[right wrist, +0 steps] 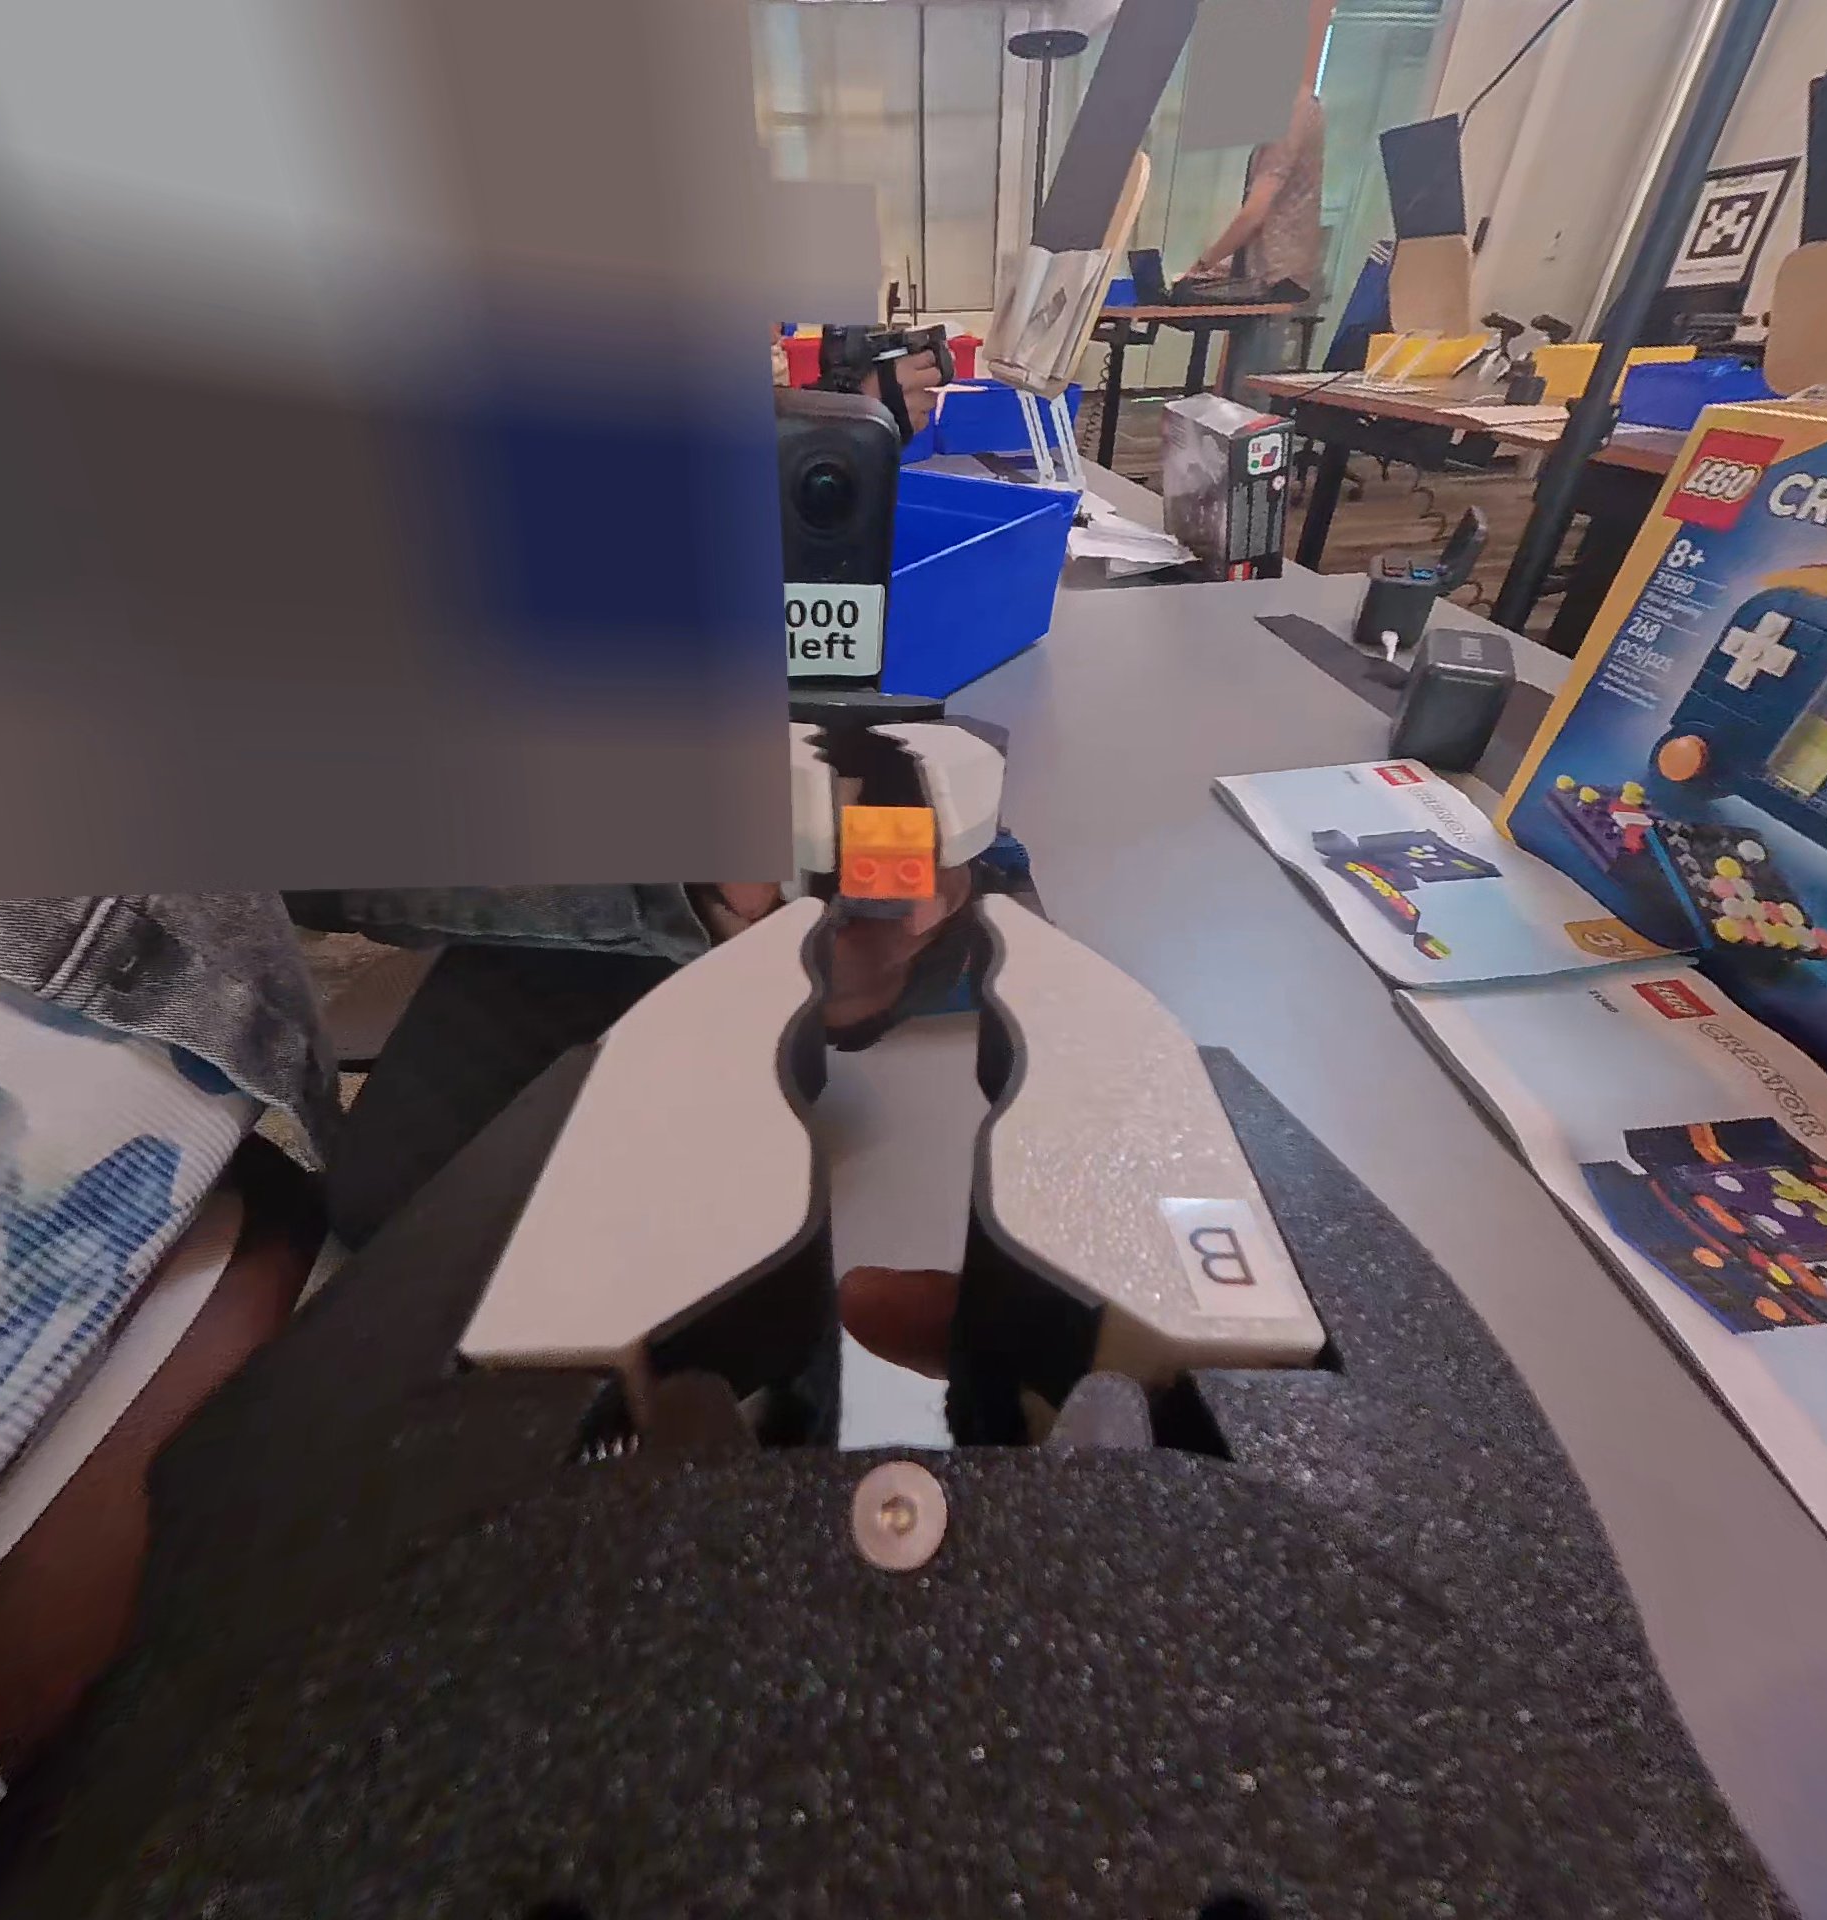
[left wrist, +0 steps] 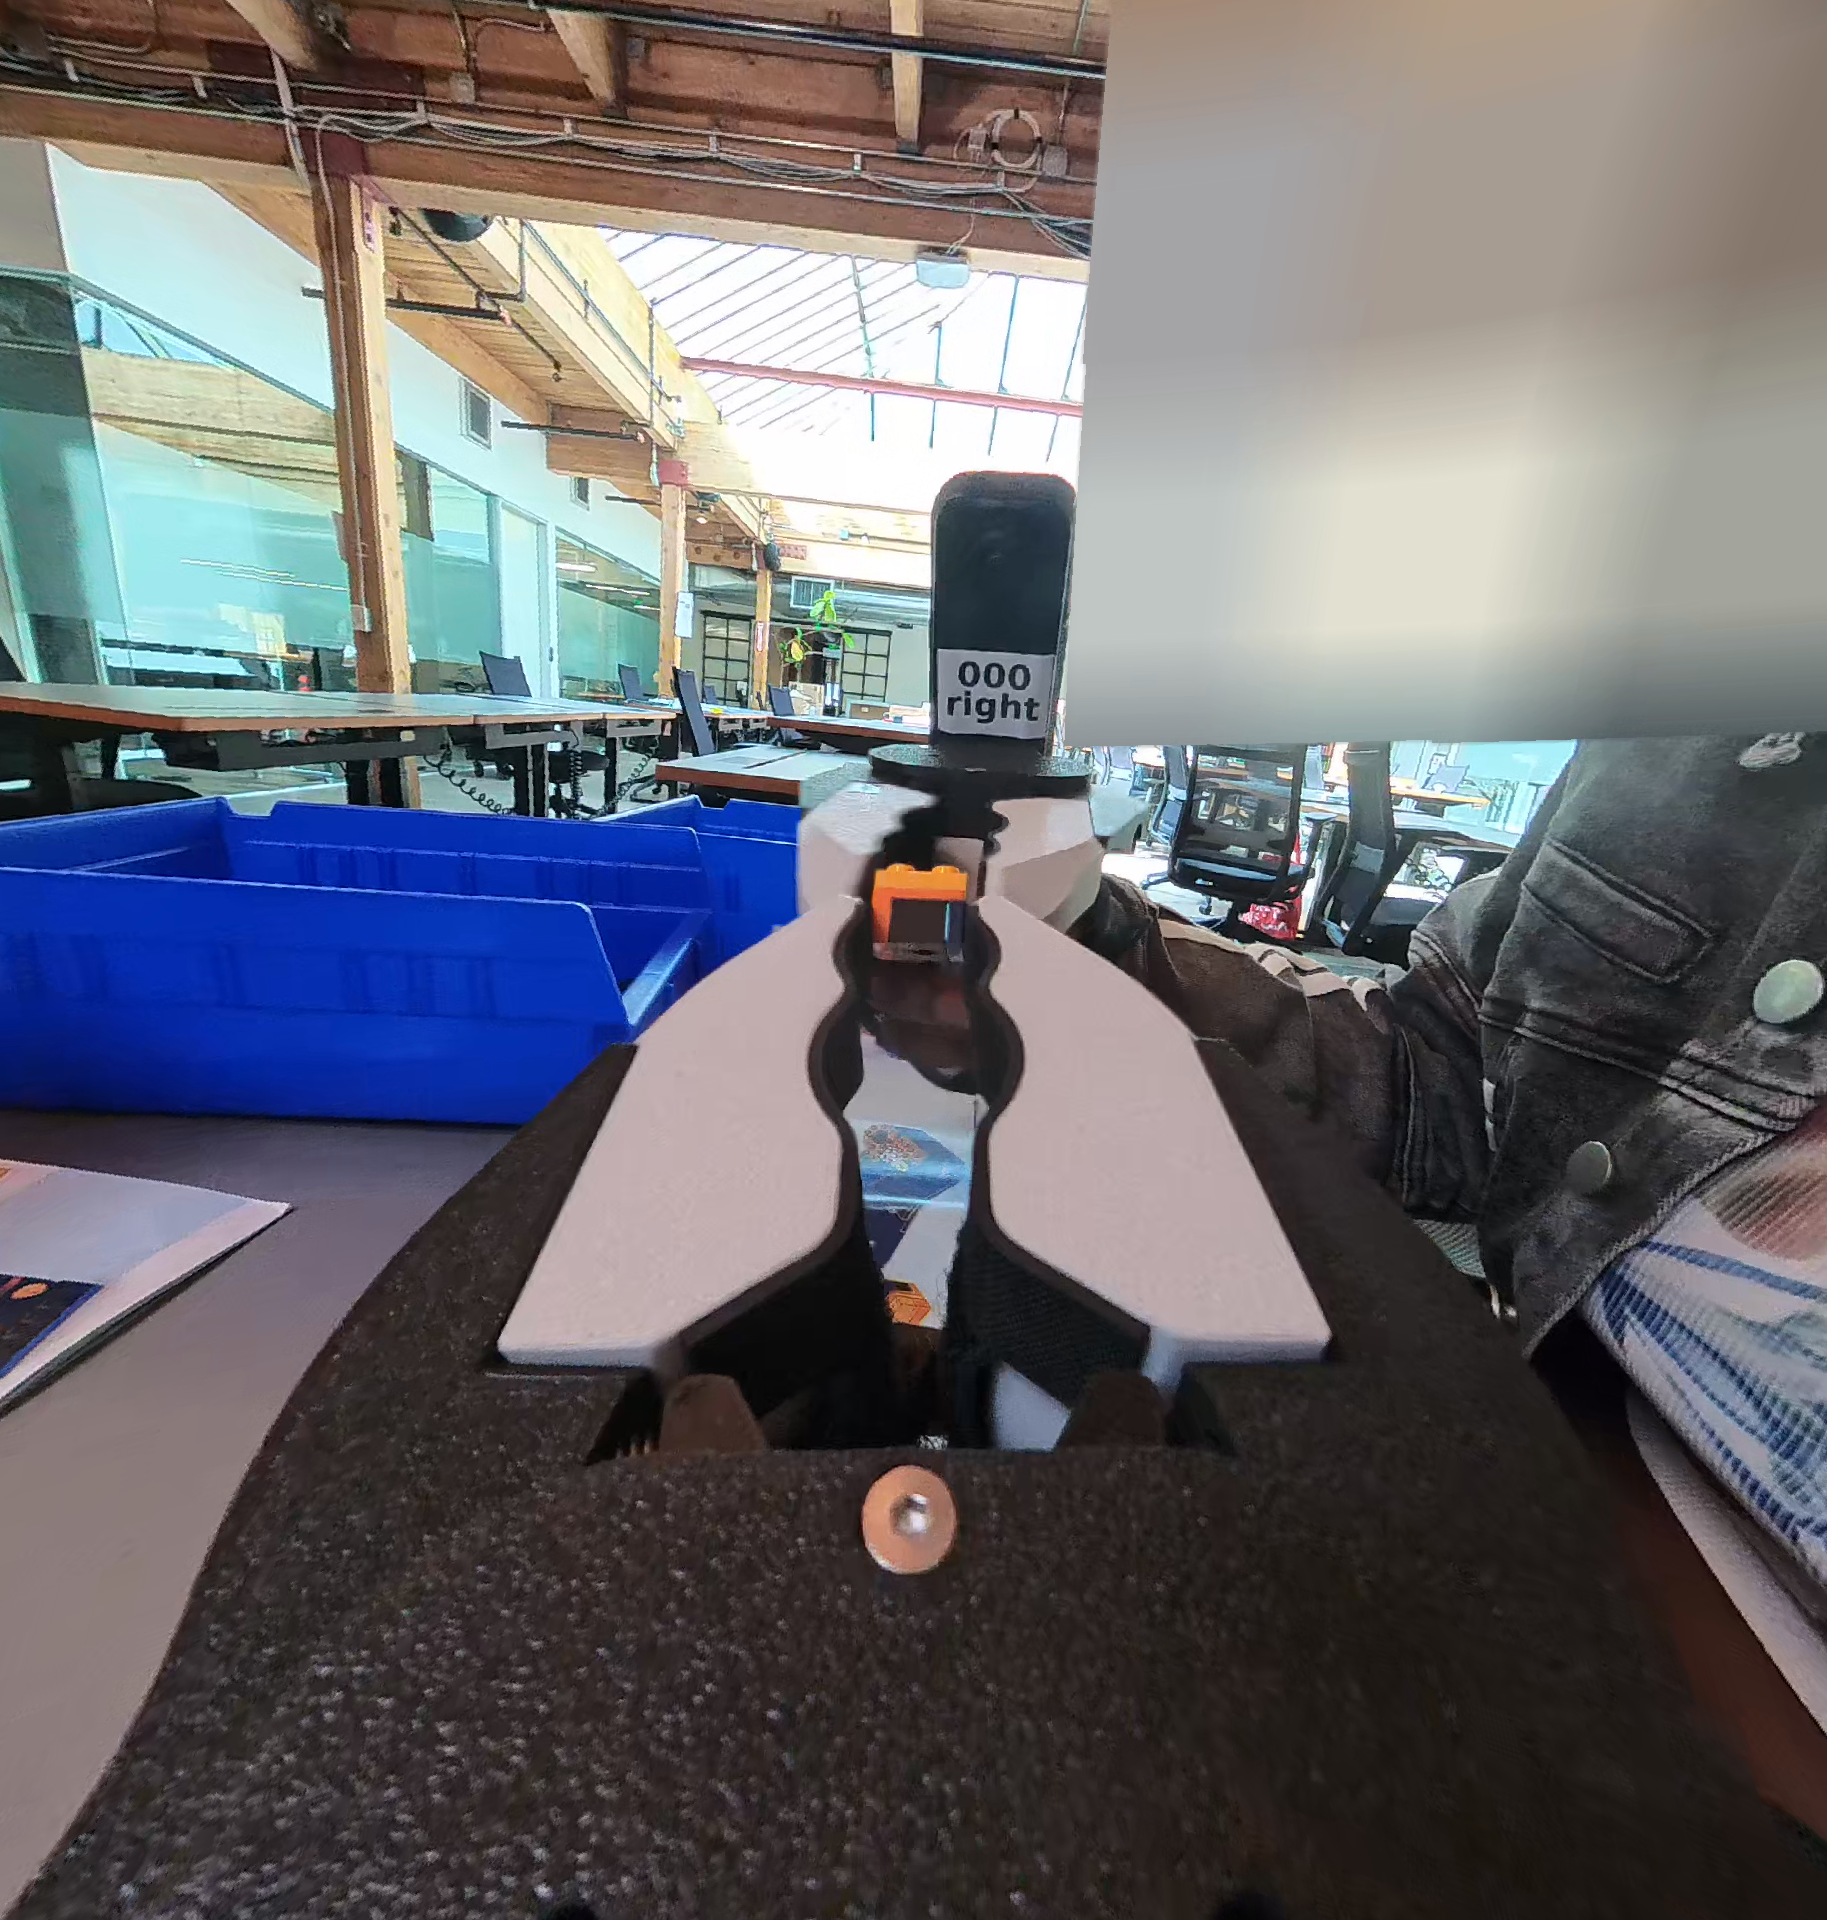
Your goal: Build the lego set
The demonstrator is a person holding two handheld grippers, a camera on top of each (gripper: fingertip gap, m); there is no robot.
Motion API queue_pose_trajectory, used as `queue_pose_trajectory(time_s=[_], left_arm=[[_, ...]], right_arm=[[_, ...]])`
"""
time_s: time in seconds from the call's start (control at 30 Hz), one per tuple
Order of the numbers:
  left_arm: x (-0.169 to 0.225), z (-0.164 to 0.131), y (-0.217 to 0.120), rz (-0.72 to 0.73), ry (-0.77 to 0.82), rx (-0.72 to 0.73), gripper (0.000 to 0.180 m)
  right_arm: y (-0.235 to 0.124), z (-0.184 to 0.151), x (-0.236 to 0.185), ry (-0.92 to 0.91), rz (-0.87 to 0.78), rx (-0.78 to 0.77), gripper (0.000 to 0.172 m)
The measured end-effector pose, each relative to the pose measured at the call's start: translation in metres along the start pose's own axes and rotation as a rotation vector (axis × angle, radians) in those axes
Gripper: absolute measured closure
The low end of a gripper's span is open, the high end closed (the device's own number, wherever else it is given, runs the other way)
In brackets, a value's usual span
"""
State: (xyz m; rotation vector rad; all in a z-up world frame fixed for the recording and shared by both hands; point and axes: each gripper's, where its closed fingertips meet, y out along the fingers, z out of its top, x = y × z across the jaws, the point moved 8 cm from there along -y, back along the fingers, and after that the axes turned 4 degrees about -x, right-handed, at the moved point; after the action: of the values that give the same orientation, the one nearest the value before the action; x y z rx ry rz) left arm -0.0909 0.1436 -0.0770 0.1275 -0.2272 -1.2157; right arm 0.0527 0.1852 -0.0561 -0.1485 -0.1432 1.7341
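- Blue plastic bins [left wrist: 296, 935] stand left on the grey counter [left wrist: 161, 1455], beside a glossy booklet [left wrist: 78, 1268].
- Left claw [left wrist: 914, 914] clenches a small orange-and-dark brick assembly [left wrist: 917, 914], held mid-air.
- Right claw [right wrist: 893, 914] faces it tip to tip; its grip I cannot tell.
- Printed booklets [right wrist: 1428, 862] and a cardboard box [right wrist: 1719, 665] lie right.
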Motion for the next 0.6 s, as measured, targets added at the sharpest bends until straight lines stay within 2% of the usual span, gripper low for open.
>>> queue_pose_trajectory(time_s=[0.03, 0.1, 0.23, 0.33, 0.43, 0.53, 0.6], left_arm=[[0.001, 0.0, 0.0, -0.005, -0.001, -0.005, 0.165], [0.001, -0.001, 0.001, 0.008, 0.014, -0.025, 0.165], [0.0, 0.001, -0.002, 0.019, 0.028, -0.043, 0.165], [-0.003, 0.002, -0.006, 0.05, 0.097, -0.198, 0.163], [-0.007, 0.007, -0.018, 0.107, 0.221, -0.395, 0.149], [-0.012, 0.007, -0.033, 0.166, 0.28, -0.54, 0.148], [-0.014, 0.003, -0.04, 0.172, 0.273, -0.603, 0.154]], right_arm=[[0.001, 0.0, 0.001, -0.003, -0.008, -0.007, 0.146], [0.002, 0.002, -0.001, -0.027, 0.012, 0.005, 0.155], [0.004, 0.002, 0.0, -0.045, 0.003, -0.009, 0.156], [0.009, -0.006, 0.004, -0.057, -0.006, -0.058, 0.156], [0.023, -0.027, 0.006, -0.106, -0.013, -0.236, 0.156], [0.047, -0.053, 0.003, -0.141, -0.023, -0.498, 0.156], [0.061, -0.066, -0.003, -0.146, 0.006, -0.611, 0.156]])
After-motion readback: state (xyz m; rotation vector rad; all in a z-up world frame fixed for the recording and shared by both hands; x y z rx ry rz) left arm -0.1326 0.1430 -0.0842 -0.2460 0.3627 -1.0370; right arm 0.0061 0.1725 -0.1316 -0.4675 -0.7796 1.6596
